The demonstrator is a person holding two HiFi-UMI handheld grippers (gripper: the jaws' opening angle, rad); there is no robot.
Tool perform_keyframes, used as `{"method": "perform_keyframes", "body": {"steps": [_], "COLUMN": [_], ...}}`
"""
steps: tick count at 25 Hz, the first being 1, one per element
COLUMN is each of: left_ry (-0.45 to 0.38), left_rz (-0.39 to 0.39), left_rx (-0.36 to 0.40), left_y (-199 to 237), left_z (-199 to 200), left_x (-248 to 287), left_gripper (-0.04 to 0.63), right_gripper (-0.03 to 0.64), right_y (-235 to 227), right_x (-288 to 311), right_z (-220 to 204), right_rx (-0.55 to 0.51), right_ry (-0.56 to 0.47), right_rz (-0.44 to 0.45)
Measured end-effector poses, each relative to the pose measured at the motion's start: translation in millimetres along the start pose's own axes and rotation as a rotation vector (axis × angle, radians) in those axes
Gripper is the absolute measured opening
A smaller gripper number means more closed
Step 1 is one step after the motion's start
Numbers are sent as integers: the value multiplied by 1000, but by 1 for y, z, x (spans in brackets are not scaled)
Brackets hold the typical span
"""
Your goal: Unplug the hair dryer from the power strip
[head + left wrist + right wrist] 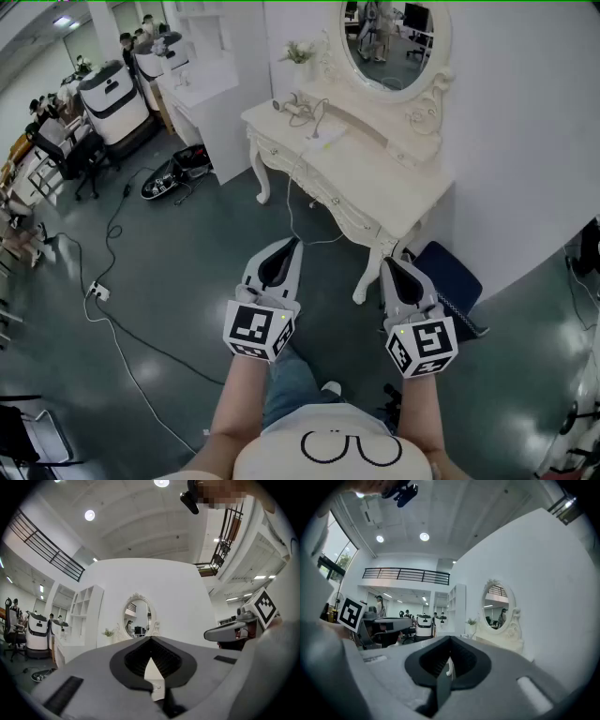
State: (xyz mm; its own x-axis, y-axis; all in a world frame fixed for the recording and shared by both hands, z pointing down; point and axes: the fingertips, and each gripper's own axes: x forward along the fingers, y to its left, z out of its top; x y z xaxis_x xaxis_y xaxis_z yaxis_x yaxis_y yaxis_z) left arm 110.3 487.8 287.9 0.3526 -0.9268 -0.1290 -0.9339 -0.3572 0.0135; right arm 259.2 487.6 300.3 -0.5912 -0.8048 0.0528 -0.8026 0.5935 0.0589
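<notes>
The task is only at its approach step, as I judge it. The left gripper (288, 246) and the right gripper (390, 264) are held out in front of the person, well apart from the cream-white carved dressing table. Both pairs of jaws are closed together, with nothing between them.

The pale hair dryer (292, 105) lies on the tabletop (375, 183), far ahead of both jaws. The white power strip (325, 138) lies near it, on the side closer to the jaws. A thin white cable (291, 211) hangs from the table's front edge, ahead of the left jaws.

The next move probably calls for coming closer, then opening one pair of jaws around the plug. The other gripper may need to press the strip down so that it does not lift.

The plug itself is too small to make out, and I cannot tell which socket it sits in. In both gripper views the jaws' own grey bodies cover the tabletop, so only the oval white-framed mirror (137, 616) shows above them.
</notes>
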Motion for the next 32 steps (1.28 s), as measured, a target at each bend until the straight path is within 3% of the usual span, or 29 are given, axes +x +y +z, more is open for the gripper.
{"method": "perform_keyframes", "body": {"steps": [10,16,22,26,32], "left_ry": [-18,-15,26,48,55], "left_rz": [-24,-81,-191,-240,-354], "left_rx": [-16,3,-7,-44,-179], "left_y": [75,153,233,268,283], "left_z": [-4,-1,-8,-24,-51], "left_x": [74,135,188,215,254], "left_gripper": [-2,-2,-2,-2,-2], "right_gripper": [0,0,0,0,0], "right_y": [-18,-21,-9,-2,-21], "right_x": [86,186,288,334,371], "right_z": [2,13,19,10,-8], "right_rx": [13,33,51,36,28], "right_ry": [-5,-28,-25,18,96], "right_rz": [-42,-77,-116,-113,-141]}}
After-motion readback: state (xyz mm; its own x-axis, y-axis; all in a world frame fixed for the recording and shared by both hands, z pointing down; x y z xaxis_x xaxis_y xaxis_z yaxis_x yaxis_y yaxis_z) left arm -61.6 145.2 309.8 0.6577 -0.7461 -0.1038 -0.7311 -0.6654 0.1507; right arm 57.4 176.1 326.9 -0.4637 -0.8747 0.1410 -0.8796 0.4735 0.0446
